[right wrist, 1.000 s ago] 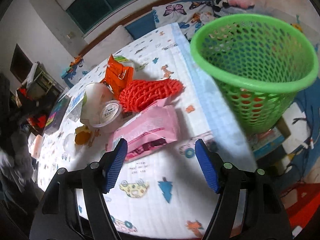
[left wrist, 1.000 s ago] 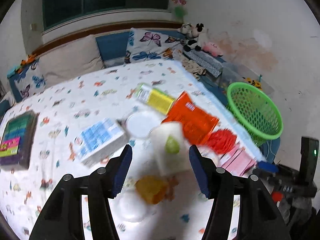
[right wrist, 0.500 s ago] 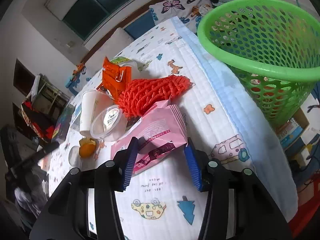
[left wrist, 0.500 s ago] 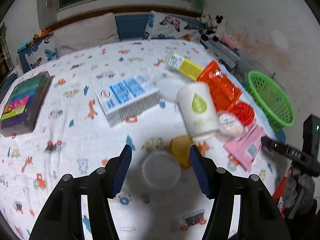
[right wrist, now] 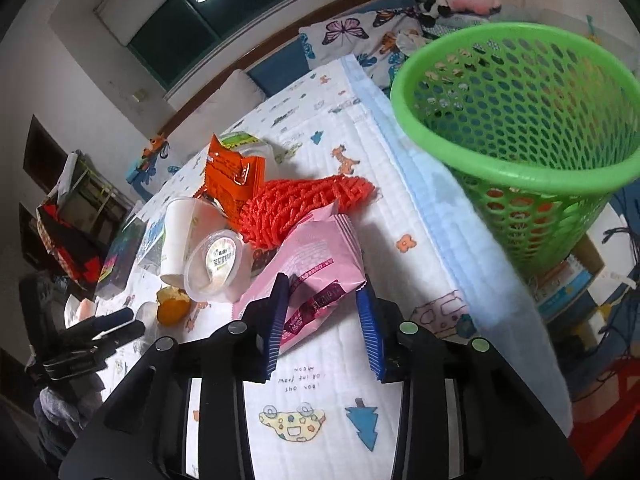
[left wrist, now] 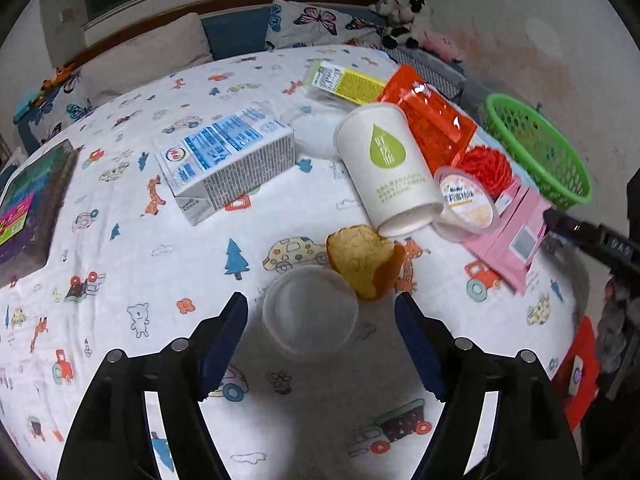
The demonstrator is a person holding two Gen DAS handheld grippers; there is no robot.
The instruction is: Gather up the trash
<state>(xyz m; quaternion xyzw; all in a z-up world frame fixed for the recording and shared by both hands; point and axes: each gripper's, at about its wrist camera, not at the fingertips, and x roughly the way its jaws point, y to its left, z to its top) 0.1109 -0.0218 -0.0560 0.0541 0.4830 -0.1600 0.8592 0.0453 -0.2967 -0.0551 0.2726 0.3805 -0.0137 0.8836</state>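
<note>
My right hand-held gripper (right wrist: 322,322) is closing on the near end of the pink pack (right wrist: 308,268); its jaws flank it, and I cannot tell whether the pads touch yet. My left hand-held gripper (left wrist: 320,320) is opening, its jaws astride one clear lid (left wrist: 310,312) on the bed (left wrist: 120,280), well clear of it. Just beside the lid lies one orange peel (left wrist: 364,260). Further off I count one paper cup (left wrist: 386,164) on its side, one sealed tub (left wrist: 466,202), one milk carton (left wrist: 226,158), one red net (right wrist: 304,204), one orange bag (left wrist: 430,120) — and one green basket (right wrist: 520,128) past the bed's edge.
</note>
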